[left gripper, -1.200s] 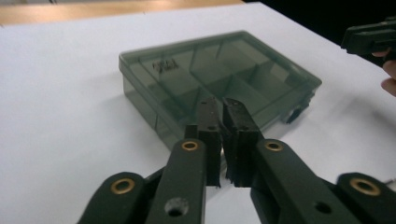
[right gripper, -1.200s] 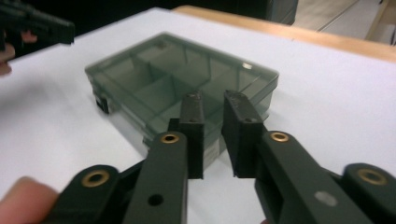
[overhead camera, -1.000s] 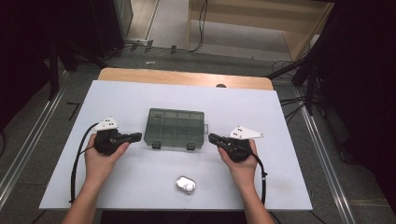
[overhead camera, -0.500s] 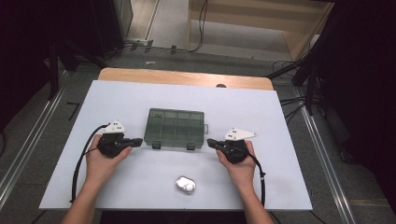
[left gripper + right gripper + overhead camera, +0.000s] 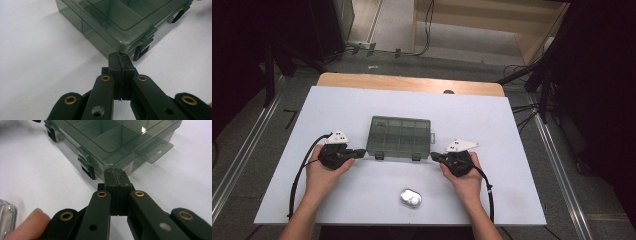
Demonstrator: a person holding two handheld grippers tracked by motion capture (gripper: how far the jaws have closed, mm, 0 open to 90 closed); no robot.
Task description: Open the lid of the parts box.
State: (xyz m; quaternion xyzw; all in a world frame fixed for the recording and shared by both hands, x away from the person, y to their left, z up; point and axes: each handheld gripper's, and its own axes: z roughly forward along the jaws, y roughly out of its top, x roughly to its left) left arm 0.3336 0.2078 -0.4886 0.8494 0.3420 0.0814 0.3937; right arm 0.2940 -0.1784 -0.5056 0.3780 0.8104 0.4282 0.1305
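A flat, rectangular compartment box [image 5: 400,138] of smoky, translucent green-grey plastic lies closed near the middle of the white, matte worktop [image 5: 362,105]. Through its clear lid, moulded dividers split the inside into rectangular cells. Two dark clasps [image 5: 380,155] sit on its near long edge, and a thin hang tab with a slot [image 5: 155,149] sticks out from one short side.

The left claw [image 5: 361,153], black hard plastic with brass rivets at its link joints, is held in the person's left hand [image 5: 324,172] just beside the box's near left corner. In the left gripper view its jaws are pressed flat together with nothing between them, their tip [image 5: 119,58] close to the rounded corner of the box [image 5: 105,22], beside a clasp [image 5: 141,51]; whether it touches cannot be told.

The right claw [image 5: 434,156], held in the right hand [image 5: 466,177], sits at the box's near right corner. In the right gripper view its jaws are likewise closed on nothing, their tip [image 5: 115,175] near the box wall [image 5: 117,167]. A fingertip [image 5: 28,222] shows at lower left.

A small, rounded, glossy clear case [image 5: 411,198] with white contents lies on the worktop nearer the person, between the two forearms, well apart from the box. A black cable [image 5: 299,175] trails from the left claw.
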